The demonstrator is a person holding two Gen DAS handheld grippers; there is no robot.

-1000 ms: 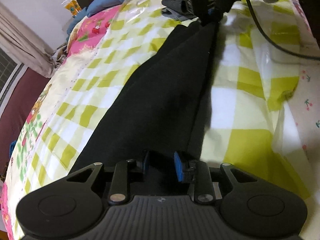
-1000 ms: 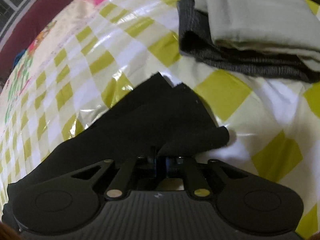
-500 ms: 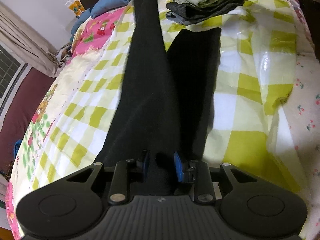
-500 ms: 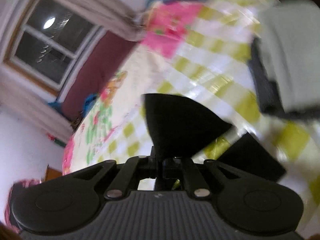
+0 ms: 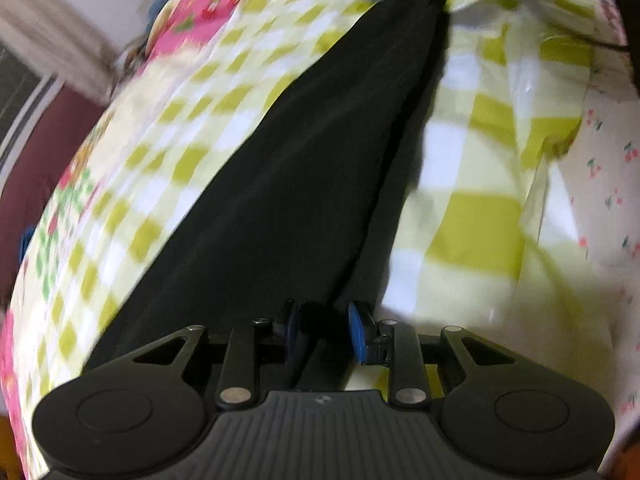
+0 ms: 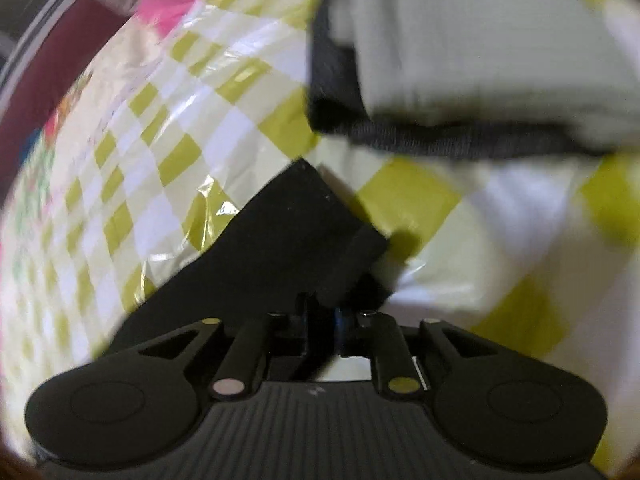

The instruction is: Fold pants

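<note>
- Maroon wall section (image 5: pixel 36 168) and blurred window frame at far left of the left wrist view; detail not legible.
- Pink floral bedding (image 5: pixel 200 12) at the far left corner of the bed, partly under the checked sheet.
- Yellow-green and white checked plastic sheet (image 5: pixel 492 224) covers the bed; glossy, creased, its right edge turned up over a white cherry-print bedsheet (image 5: pixel 608 168).
- Black pants (image 5: pixel 304 168) lie along the middle of the checked sheet, one long band running from the near edge toward the far end, legs stacked one on the other.
- Left gripper (image 5: pixel 325 330): blue-padded fingers (image 5: pixel 357 330) part open, black fabric of the near end bunched between them; both pads appear to bear on the cloth, so it has hold of the pants.
- Right gripper (image 6: pixel 323 320): fingers nearly together, jaws have just been opening slightly; the far end of the pants (image 6: pixel 296 240) passes into the narrow gap and still appears pinched. The squared end of the leg stands out ahead of the fingers, just above the sheet.
- Folded clothes stack (image 6: pixel 472 64) at the far right corner of the bed: pale grey garment on top of a dark grey one (image 6: pixel 440 142), near the pants end but apart from it.
- Both views blurred.
</note>
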